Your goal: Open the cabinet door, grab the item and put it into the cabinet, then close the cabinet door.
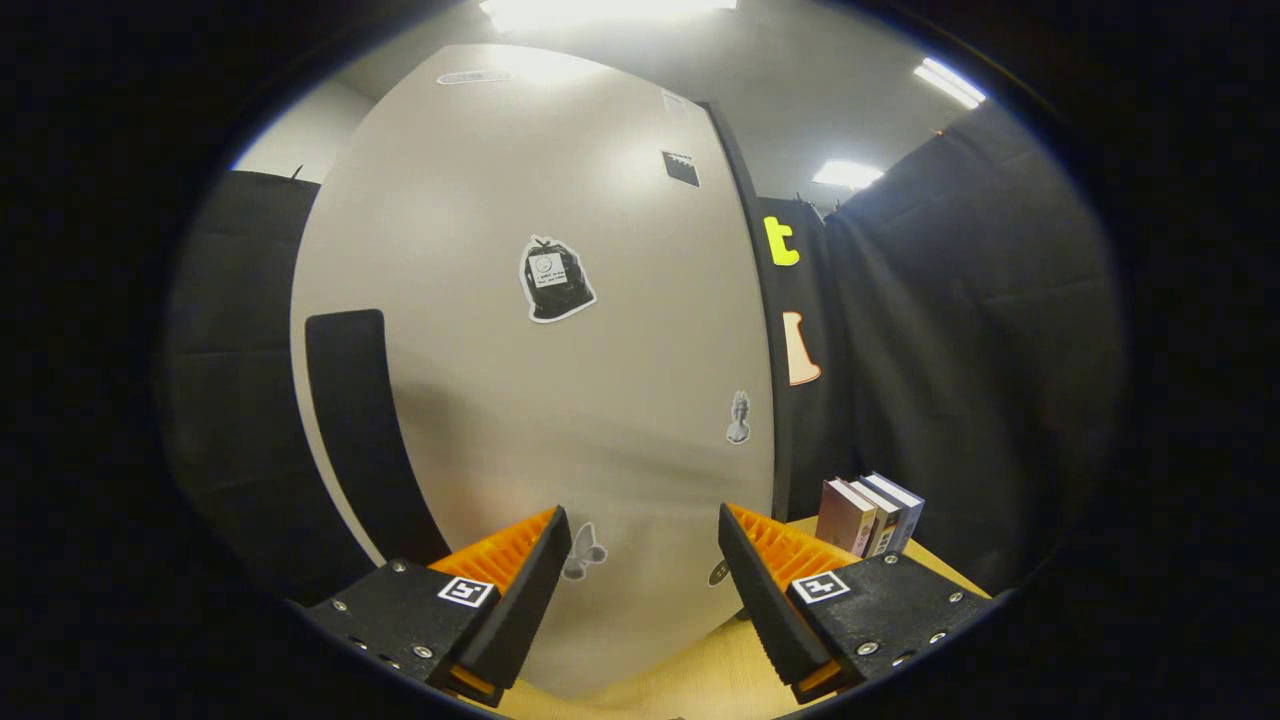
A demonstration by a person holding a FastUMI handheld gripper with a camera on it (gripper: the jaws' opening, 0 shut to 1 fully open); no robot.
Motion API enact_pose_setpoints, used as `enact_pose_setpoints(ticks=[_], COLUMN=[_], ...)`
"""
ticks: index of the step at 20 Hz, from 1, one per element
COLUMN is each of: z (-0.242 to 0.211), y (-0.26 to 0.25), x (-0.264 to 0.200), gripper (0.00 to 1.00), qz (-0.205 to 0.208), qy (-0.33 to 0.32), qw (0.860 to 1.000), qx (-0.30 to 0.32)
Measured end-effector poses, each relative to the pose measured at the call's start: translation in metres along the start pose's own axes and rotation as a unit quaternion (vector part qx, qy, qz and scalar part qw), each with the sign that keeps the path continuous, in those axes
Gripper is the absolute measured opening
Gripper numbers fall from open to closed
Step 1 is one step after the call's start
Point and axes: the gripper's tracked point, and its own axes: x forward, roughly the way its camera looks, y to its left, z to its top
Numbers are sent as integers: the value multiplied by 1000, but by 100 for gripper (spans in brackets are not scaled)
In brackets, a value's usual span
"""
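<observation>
A pale cabinet door (520,360) stands close in front of the gripper, carrying several stickers and a dark vertical handle (355,430) near its left edge. The door looks closed, flat to the camera. My gripper (645,545) is open with nothing between its fingers, its fingertips just short of the door's lower part and to the right of the handle. A few upright books (868,515) stand on the wooden tabletop (700,680), to the right of the cabinet and beyond the right finger.
Black cloth walls surround the cabinet on the left and right. The wooden tabletop runs under the fingers and out to the right, where the books stand near the cloth. Ceiling lights glare above.
</observation>
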Motion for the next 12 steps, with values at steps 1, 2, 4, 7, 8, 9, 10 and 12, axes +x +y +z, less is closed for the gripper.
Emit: enact_pose_setpoints(ticks=[1, 2, 4, 7, 8, 9, 10, 12], z=[-1, -1, 1, 4, 4, 6, 6, 3], y=[4, 7, 8, 5, 4, 4, 4, 4], x=[-2, -5, -13, -32, -38, -46, -55, -75], gripper=[93, 93, 93, 93, 93, 93, 93, 93], qz=[2, 3, 0, -3, -5, -6, -7, -9], qy=[1, 0, -4, -10, -12, -14, -16, -19], qw=[1000, 1000, 1000, 1000, 1000, 1000, 1000, 1000], qx=[-1, -2, -4, -3, -3, -3, -3, -6])
